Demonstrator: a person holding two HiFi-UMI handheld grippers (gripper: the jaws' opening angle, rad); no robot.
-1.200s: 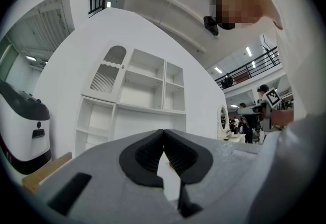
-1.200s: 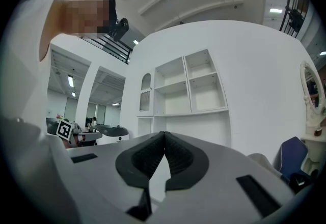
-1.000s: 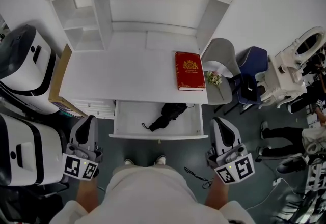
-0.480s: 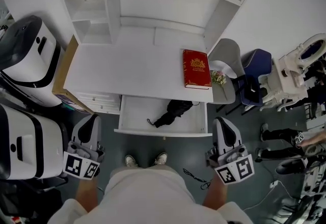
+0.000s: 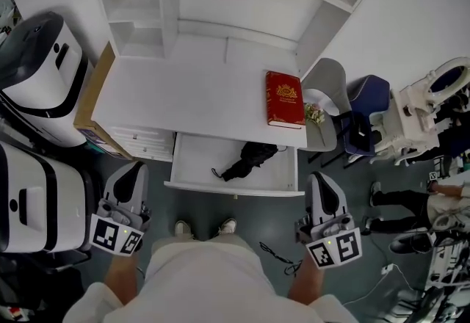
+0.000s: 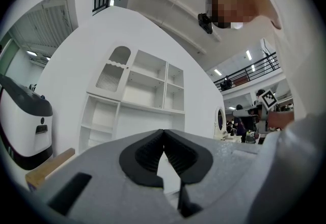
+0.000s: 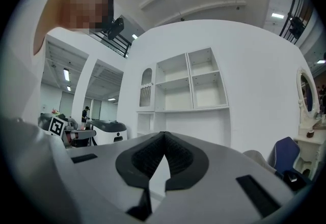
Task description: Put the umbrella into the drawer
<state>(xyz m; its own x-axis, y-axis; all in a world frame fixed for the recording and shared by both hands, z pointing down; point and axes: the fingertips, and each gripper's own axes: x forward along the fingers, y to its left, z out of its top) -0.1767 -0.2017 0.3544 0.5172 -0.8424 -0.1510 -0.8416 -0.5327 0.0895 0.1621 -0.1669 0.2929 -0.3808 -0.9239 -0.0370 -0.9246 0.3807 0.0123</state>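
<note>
Matt black cloth umbrella [image 5: 246,162], smooth white drawer [image 5: 195,168]

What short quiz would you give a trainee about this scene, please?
1. True or false: the umbrella lies inside the open drawer.
2. Multiple choice: in the head view, the red book lies on the desk at its A) left end, B) right end, C) middle.
3. Fill in the missing word: the jaws of the left gripper and the right gripper are both ____, with nothing between them.

Key: 1 true; 2 B; 3 shut.
</note>
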